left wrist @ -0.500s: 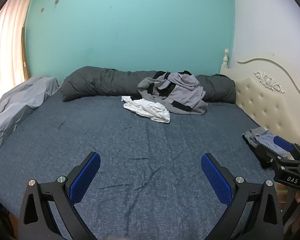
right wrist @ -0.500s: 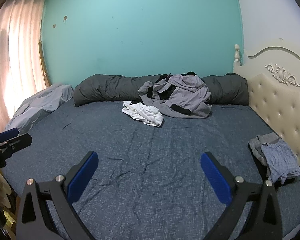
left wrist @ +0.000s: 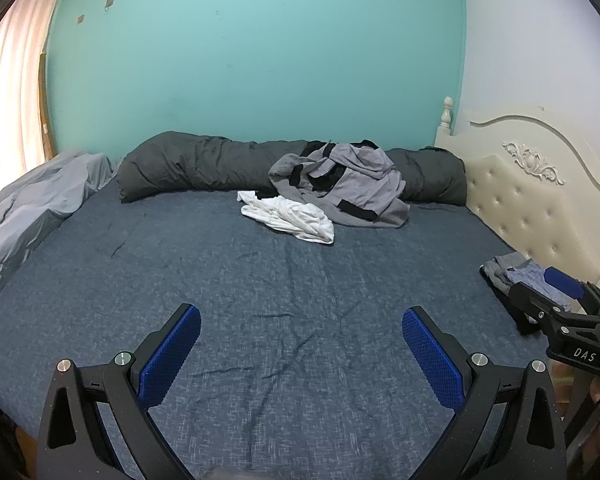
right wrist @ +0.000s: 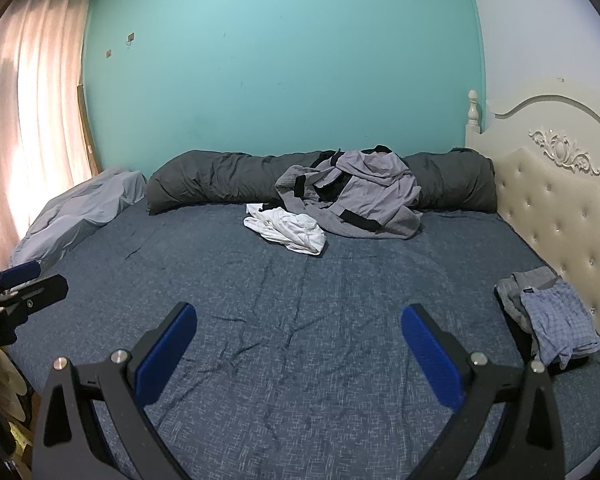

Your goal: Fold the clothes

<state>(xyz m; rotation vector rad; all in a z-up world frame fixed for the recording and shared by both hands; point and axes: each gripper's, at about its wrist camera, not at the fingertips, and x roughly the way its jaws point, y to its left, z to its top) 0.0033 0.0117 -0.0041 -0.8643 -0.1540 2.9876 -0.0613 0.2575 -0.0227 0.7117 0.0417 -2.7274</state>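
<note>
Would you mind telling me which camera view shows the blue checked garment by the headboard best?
The right wrist view: the blue checked garment lies in full sight, draped over grey clothing beside the headboard. In the left wrist view the right gripper covers most of it, leaving only a strip.

A crumpled white garment [left wrist: 290, 218] lies near the bed's [left wrist: 260, 300] far edge, touching a rumpled grey-and-black garment [left wrist: 352, 184] behind it. Folded blue checked shorts [right wrist: 560, 326] top a small pile at the right edge.
</note>
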